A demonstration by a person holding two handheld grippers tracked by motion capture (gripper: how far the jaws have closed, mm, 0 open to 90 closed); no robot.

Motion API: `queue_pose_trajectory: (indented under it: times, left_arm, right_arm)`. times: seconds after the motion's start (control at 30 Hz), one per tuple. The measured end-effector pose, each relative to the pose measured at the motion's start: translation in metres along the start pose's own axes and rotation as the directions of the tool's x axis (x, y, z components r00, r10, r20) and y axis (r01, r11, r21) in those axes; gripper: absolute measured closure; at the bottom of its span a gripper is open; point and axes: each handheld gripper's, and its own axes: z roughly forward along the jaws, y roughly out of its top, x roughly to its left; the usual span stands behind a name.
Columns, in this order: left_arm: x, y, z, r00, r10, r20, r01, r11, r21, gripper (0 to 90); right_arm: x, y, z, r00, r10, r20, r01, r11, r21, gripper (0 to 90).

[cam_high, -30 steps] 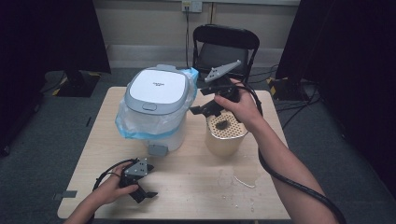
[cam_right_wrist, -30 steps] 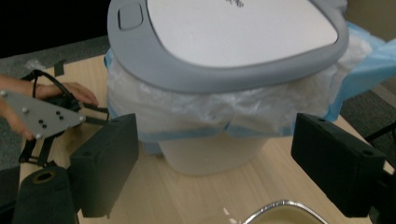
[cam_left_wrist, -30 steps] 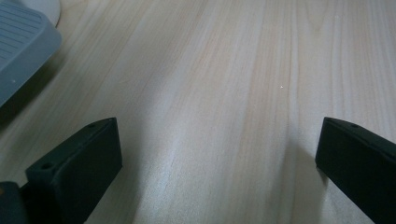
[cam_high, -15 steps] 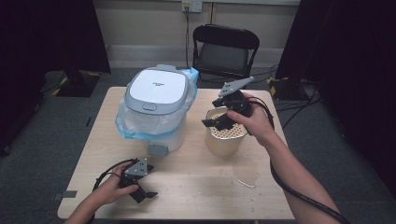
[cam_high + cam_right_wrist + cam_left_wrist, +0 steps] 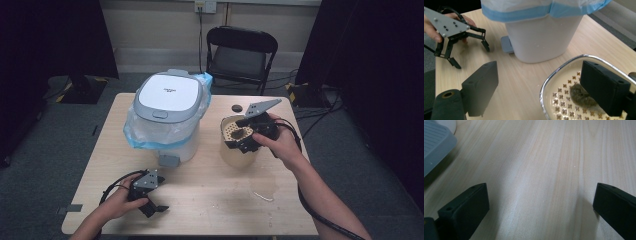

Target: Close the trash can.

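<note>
A cream container point(image 5: 239, 156) with a chrome-rimmed perforated strainer point(image 5: 556, 96) stands right of centre on the table. A brownish lump point(image 5: 581, 94) lies in the strainer. My right gripper point(image 5: 241, 141) hangs open just over the container's near rim; in the right gripper view point(image 5: 541, 83) one jaw is over the table and the other over the strainer. My left gripper point(image 5: 154, 206) rests open near the front left edge, held by a hand, with bare wood between its jaws point(image 5: 540, 200). It also shows far off point(image 5: 467, 53).
A white pedal bin point(image 5: 167, 117) with a closed lid and a blue-edged bag stands at the back left, its grey pedal point(image 5: 435, 143) facing the front. A small dark disc point(image 5: 236, 108) lies behind the container. A wet patch point(image 5: 265, 187) marks the table. A chair point(image 5: 242, 55) stands beyond.
My right gripper has come down and toward the front, from above the container to just over its rim. The left gripper has stayed put.
</note>
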Motion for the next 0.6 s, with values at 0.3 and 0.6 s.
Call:
queue_pose_trajectory:
  times: [0.3,0.6]
  left_arm:
    - [-0.001,0.0,0.0,0.9999,-0.012,0.01,0.012,0.9999,0.001,0.0]
    - [-0.001,0.0,0.0,0.9999,-0.012,0.011,0.012,0.9999,0.0,0.0]
  right_arm:
    - [0.003,-0.023,-0.005,1.0,0.002,0.006,-0.002,1.0,0.008,14.5]
    - [0.007,-0.046,-0.006,0.9998,0.016,0.007,-0.016,1.0,0.018,14.5]
